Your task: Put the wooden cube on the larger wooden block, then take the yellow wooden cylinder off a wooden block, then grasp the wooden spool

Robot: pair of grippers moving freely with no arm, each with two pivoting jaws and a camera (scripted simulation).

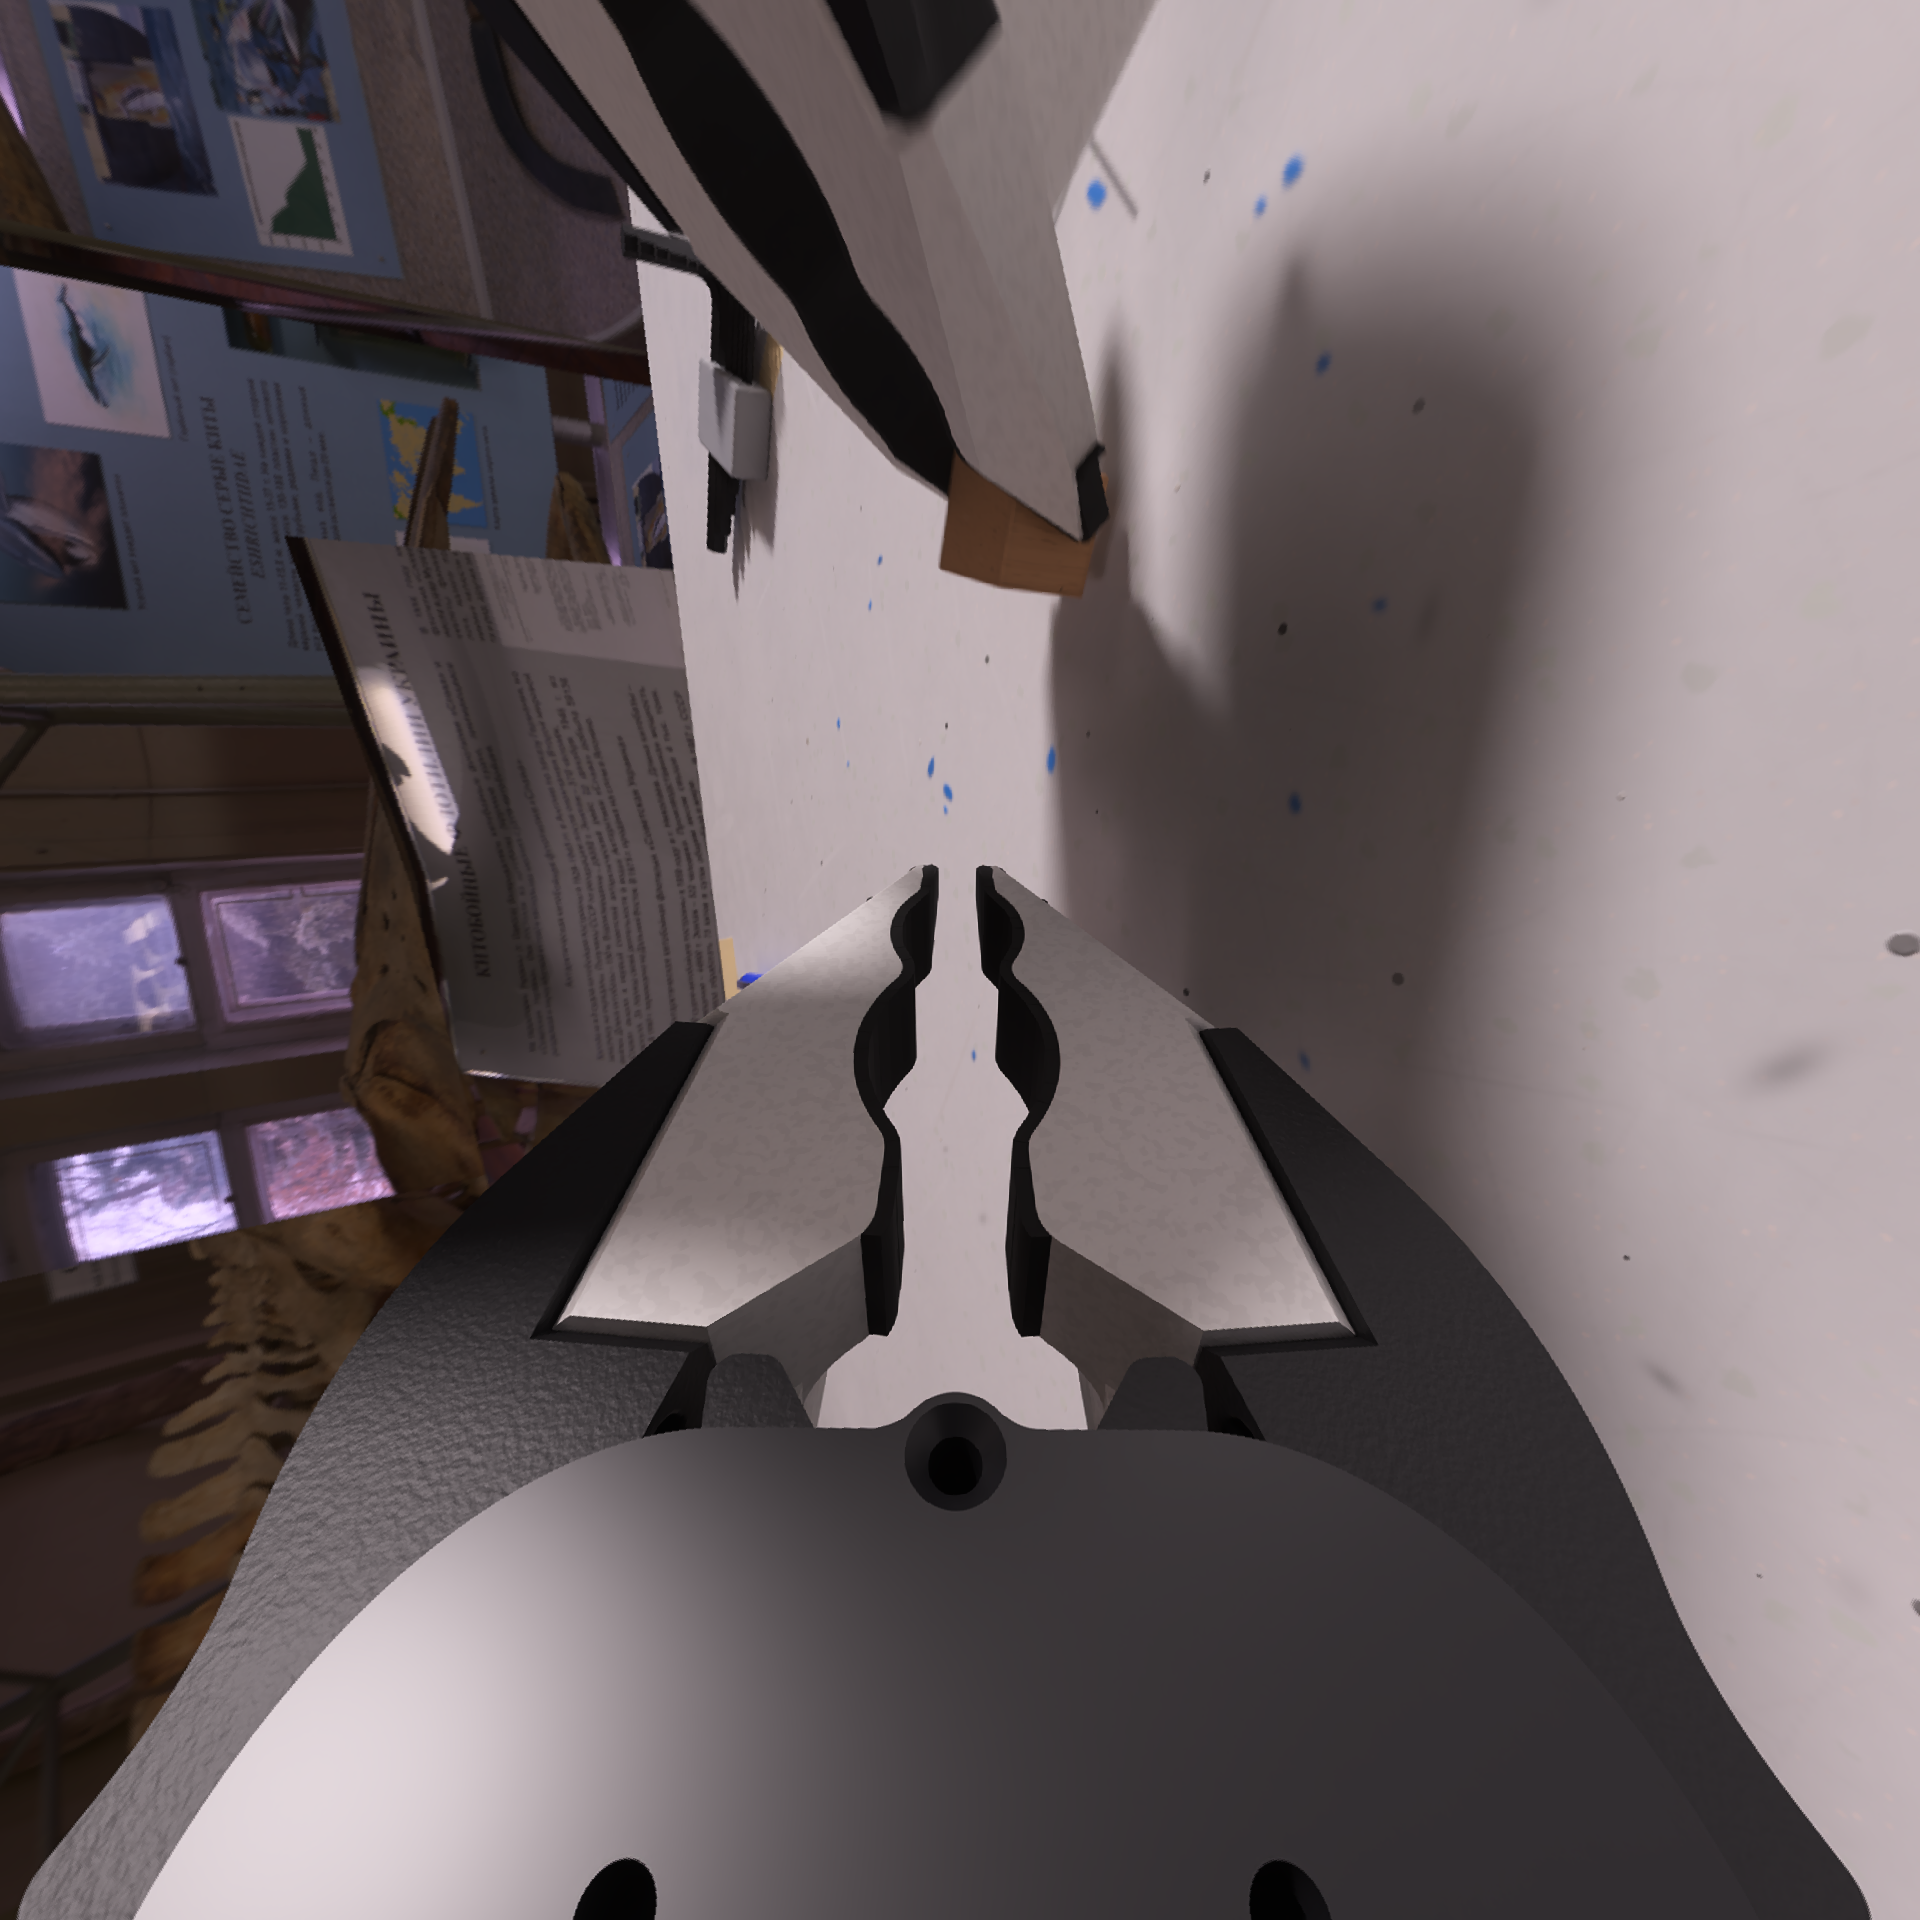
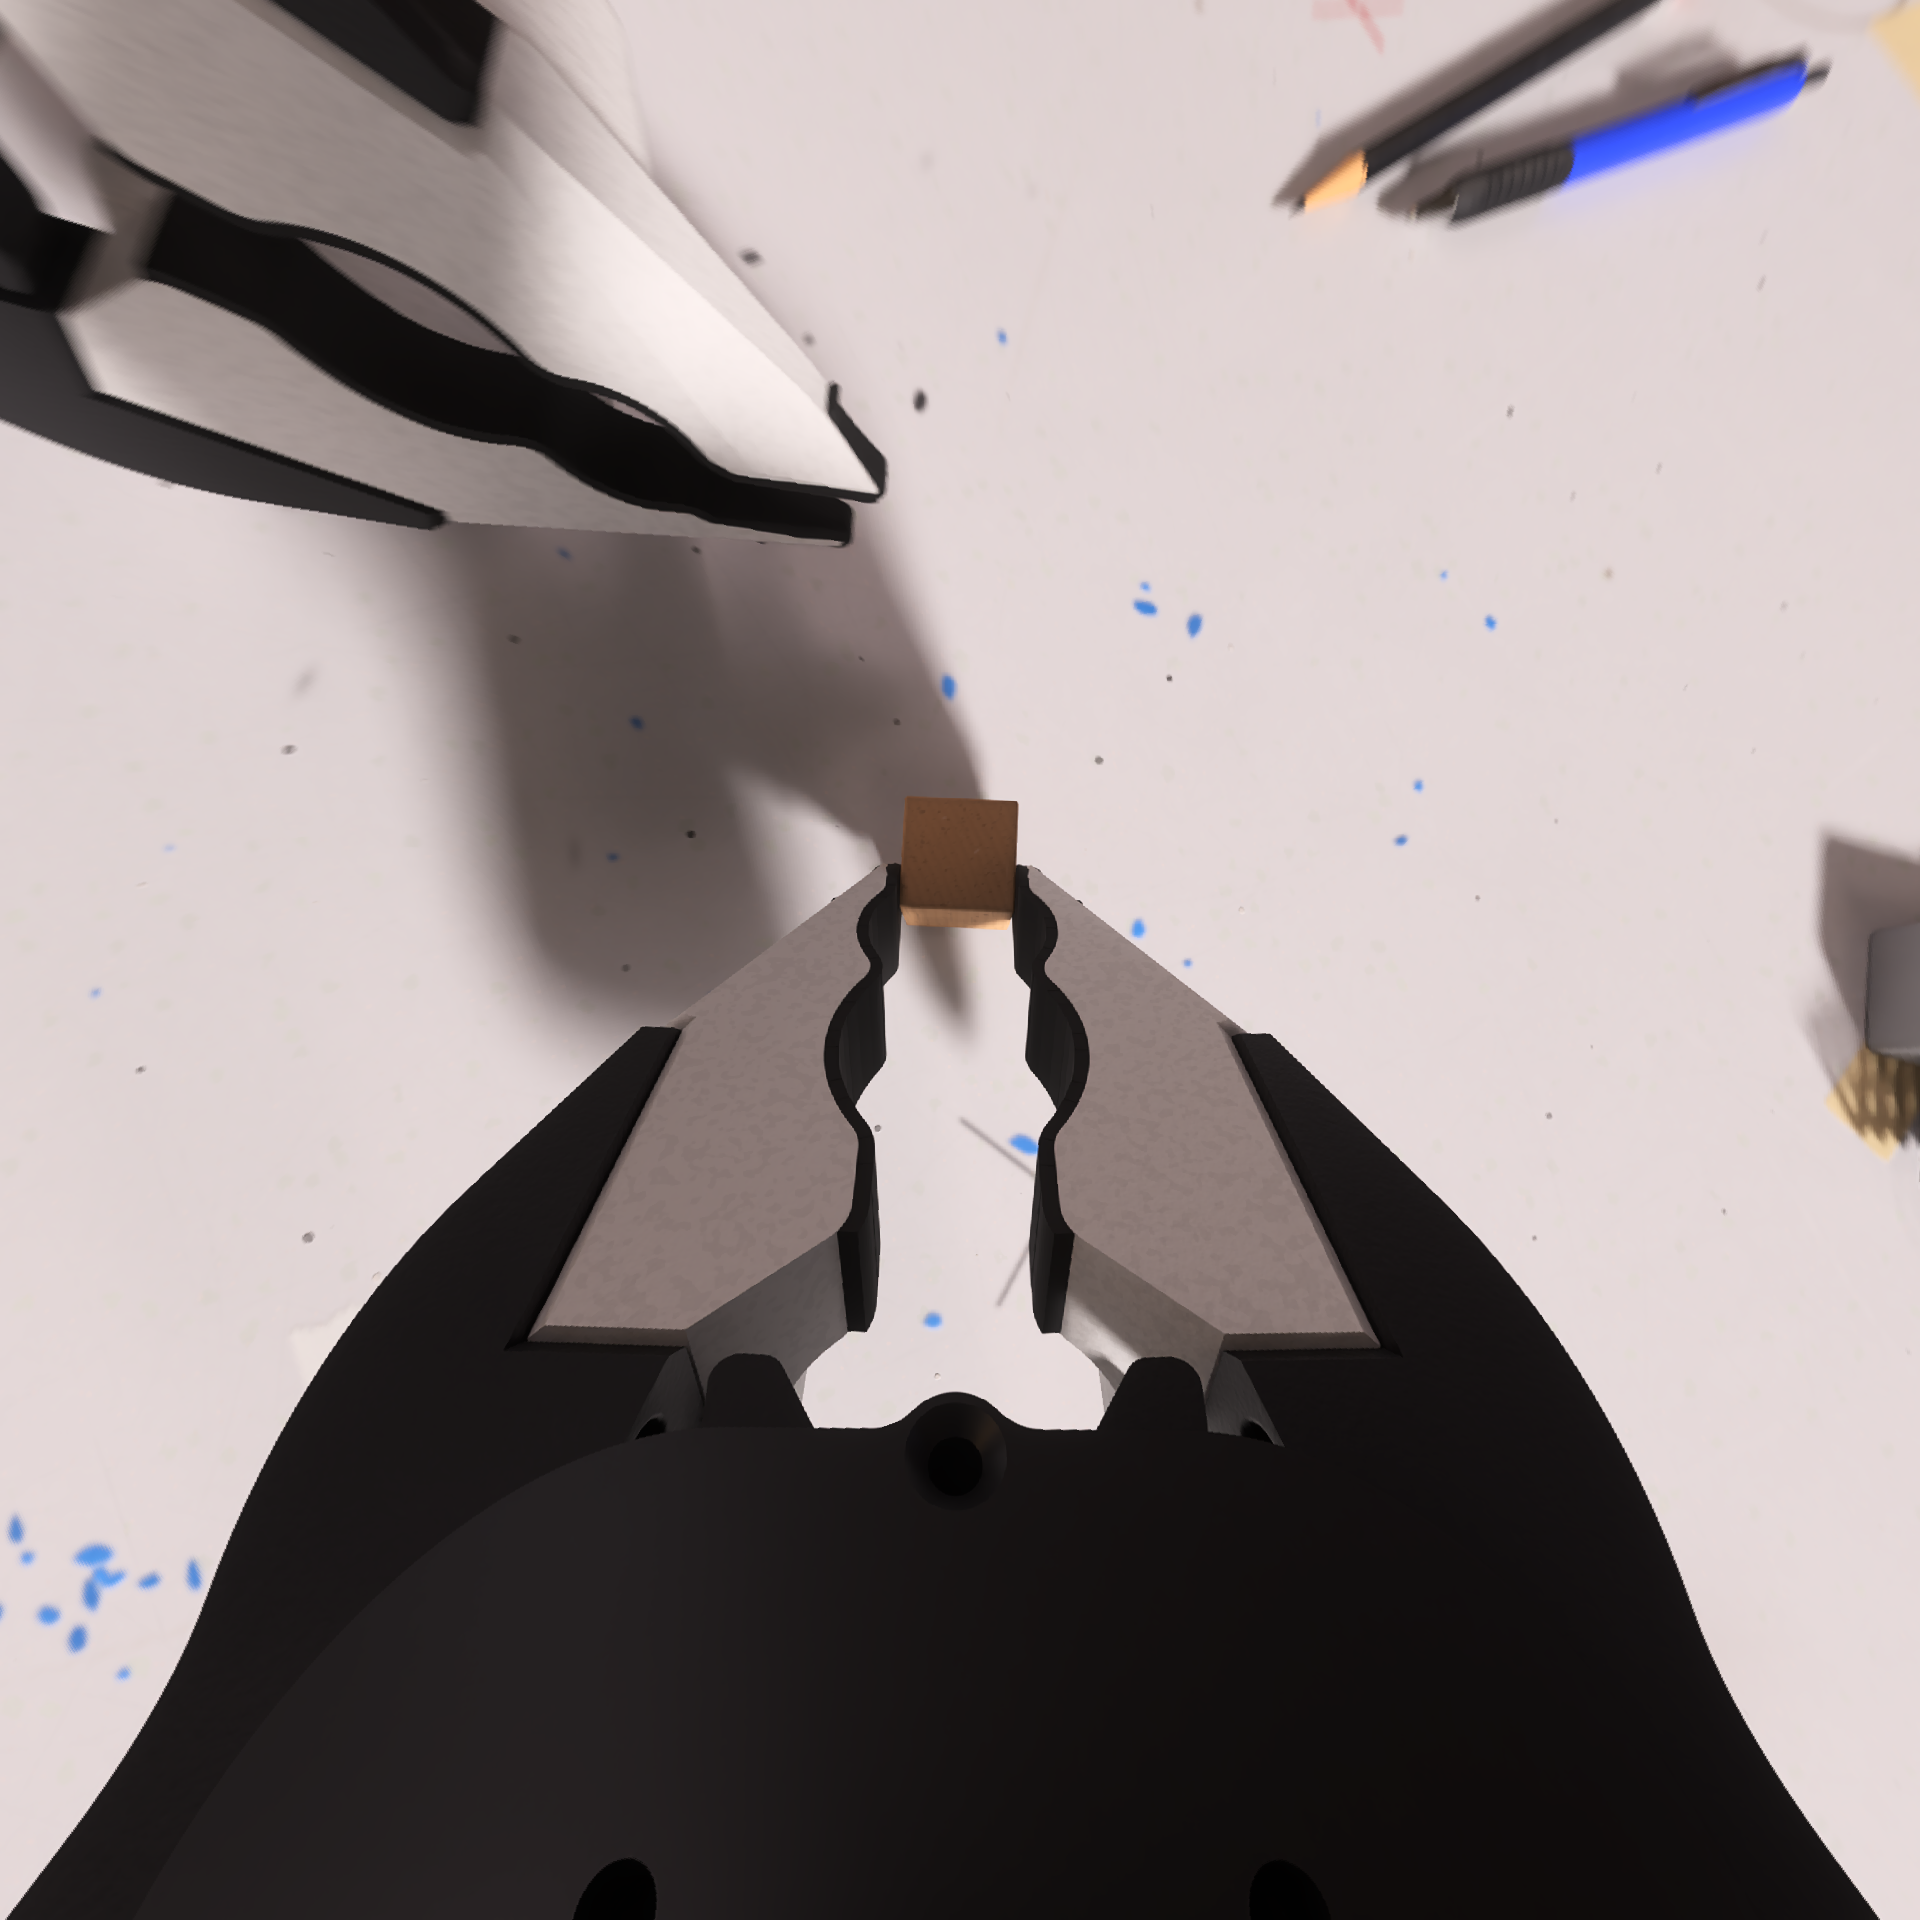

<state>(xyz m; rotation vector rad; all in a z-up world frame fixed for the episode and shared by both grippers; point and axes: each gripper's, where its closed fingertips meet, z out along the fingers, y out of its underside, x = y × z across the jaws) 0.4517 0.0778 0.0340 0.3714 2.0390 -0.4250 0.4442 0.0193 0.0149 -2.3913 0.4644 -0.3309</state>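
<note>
My right gripper (image 2: 958,896) is shut on a small wooden cube (image 2: 958,847), pinched between the fingertips. The offset shadow suggests the cube is held just above the white table (image 2: 1403,499). In the left wrist view the cube (image 1: 1013,556) shows in the right gripper (image 1: 1029,488) ahead of me and up. My left gripper (image 1: 956,878) is shut and empty, tilted on its side. It also shows at the upper left of the right wrist view (image 2: 862,509), a short way from the cube. No larger block, yellow cylinder or spool shows in either view.
A black pencil (image 2: 1475,99) and a blue pen (image 2: 1642,130) lie at the far right. A grey object over a tan woven piece (image 2: 1886,1039) sits at the right edge. A black-and-white object (image 1: 732,416) lies near the table edge (image 1: 675,623).
</note>
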